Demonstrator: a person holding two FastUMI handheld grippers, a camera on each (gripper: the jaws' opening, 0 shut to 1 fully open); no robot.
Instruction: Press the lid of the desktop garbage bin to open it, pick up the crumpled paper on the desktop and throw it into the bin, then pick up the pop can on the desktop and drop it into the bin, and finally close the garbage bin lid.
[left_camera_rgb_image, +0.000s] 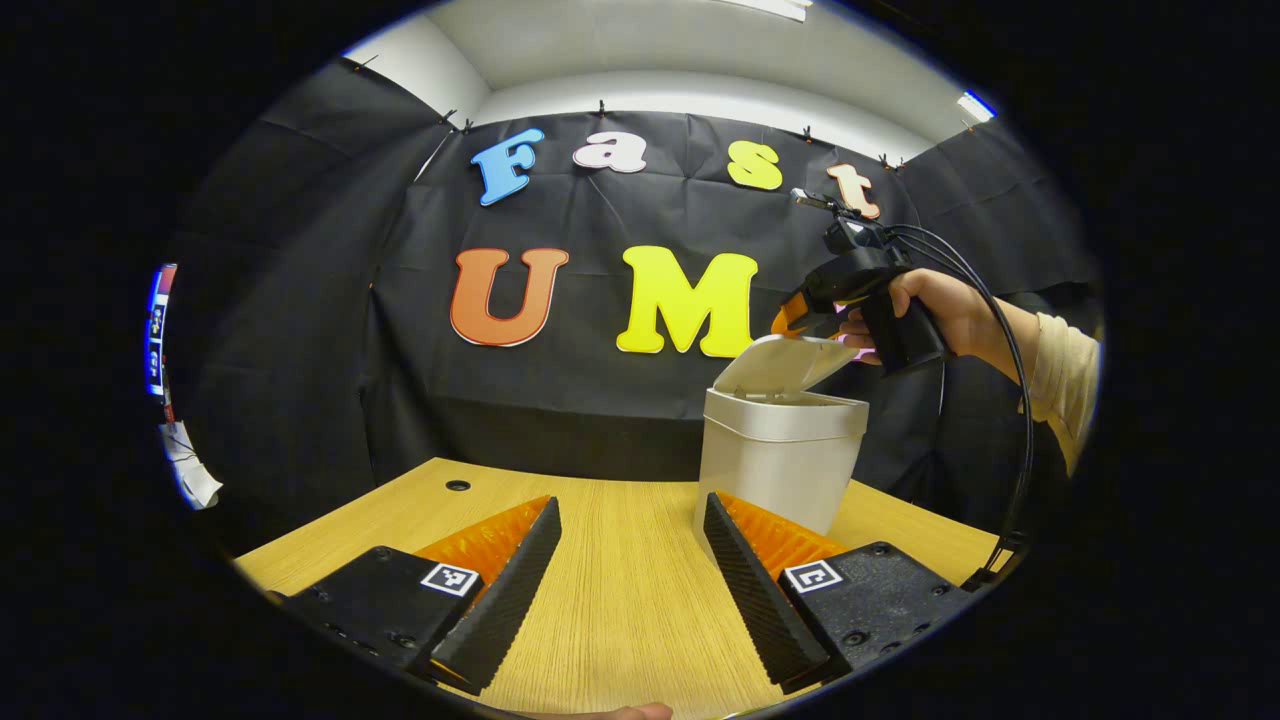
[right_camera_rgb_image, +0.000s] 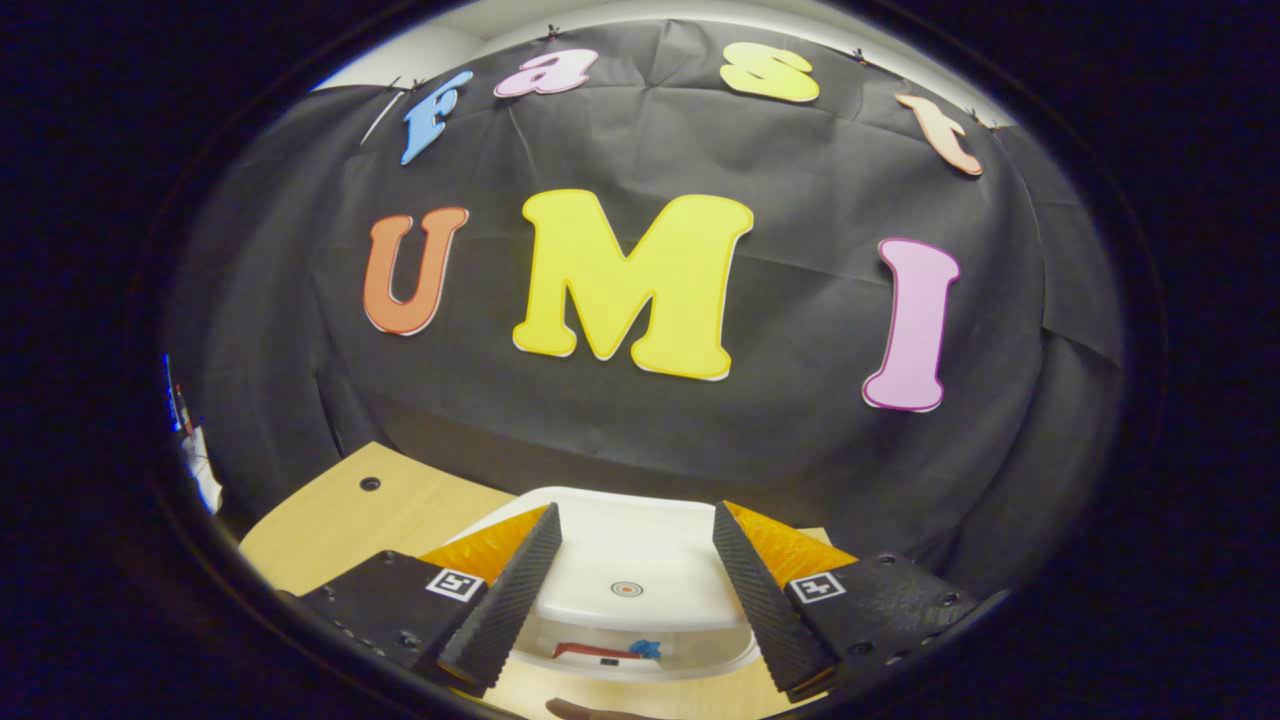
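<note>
The bin (left_camera_rgb_image: 782, 455) stands near the desk's (left_camera_rgb_image: 620, 600) back edge, its lid (left_camera_rgb_image: 785, 362) part way up. The right gripper (right_camera_rgb_image: 632, 590) hangs over the lid with wide, empty jaws; the left gripper (left_camera_rgb_image: 632, 590) too. A push off-centre could tip the bin — or the lid could pop back.

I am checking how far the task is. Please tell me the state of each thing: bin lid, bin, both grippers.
lid: raised, partly open
garbage bin: upright on the desk, something red and blue inside
left gripper: open, empty, low over the desk
right gripper: open, empty, above the lid
</note>
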